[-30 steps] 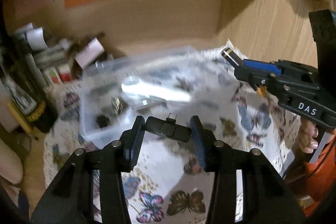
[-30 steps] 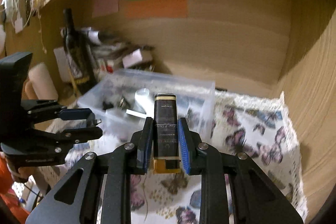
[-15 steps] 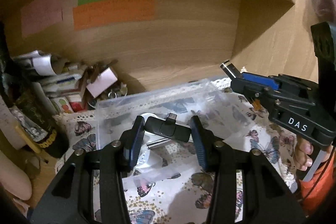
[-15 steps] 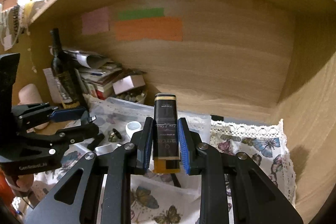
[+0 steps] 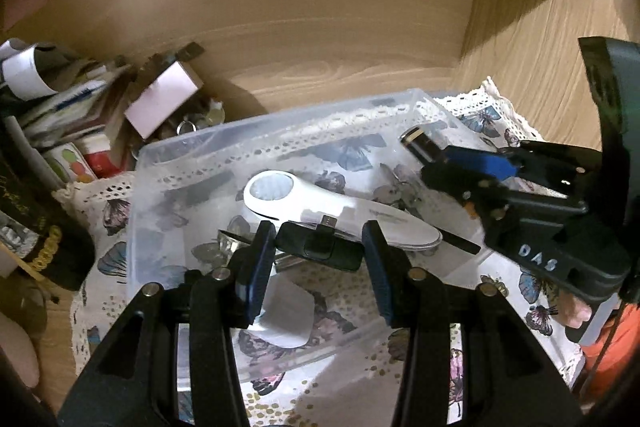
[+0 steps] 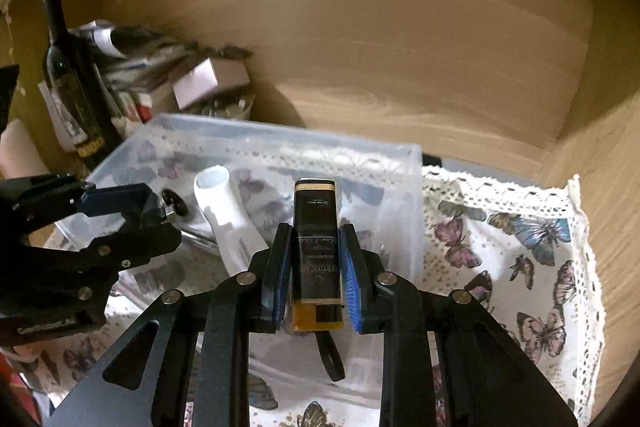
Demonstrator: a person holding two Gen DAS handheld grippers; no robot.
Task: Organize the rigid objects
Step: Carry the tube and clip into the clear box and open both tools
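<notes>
My left gripper point(image 5: 318, 247) is shut on a small black USB adapter point(image 5: 320, 246), held crosswise over the clear plastic bin point(image 5: 168, 155). My right gripper point(image 6: 314, 267) is shut on a black and gold perfume bottle point(image 6: 316, 251), held upright over the bin's point(image 6: 412, 187) right part. The bin holds a white long-handled device point(image 5: 320, 203), also in the right wrist view point(image 6: 228, 223), and some small dark and metal pieces. The right gripper with the bottle shows in the left view point(image 5: 472, 167); the left gripper shows in the right view point(image 6: 160, 215).
The bin sits on a butterfly-print cloth point(image 6: 520, 247) inside a wooden cubby. A dark wine bottle point(image 6: 72, 87) stands at the left, with stacked papers and small boxes point(image 5: 160, 99) behind the bin. Wooden walls close the back and right.
Both grippers have moved forward and down over the bin, which now fills more of each view. Each still holds its object.
</notes>
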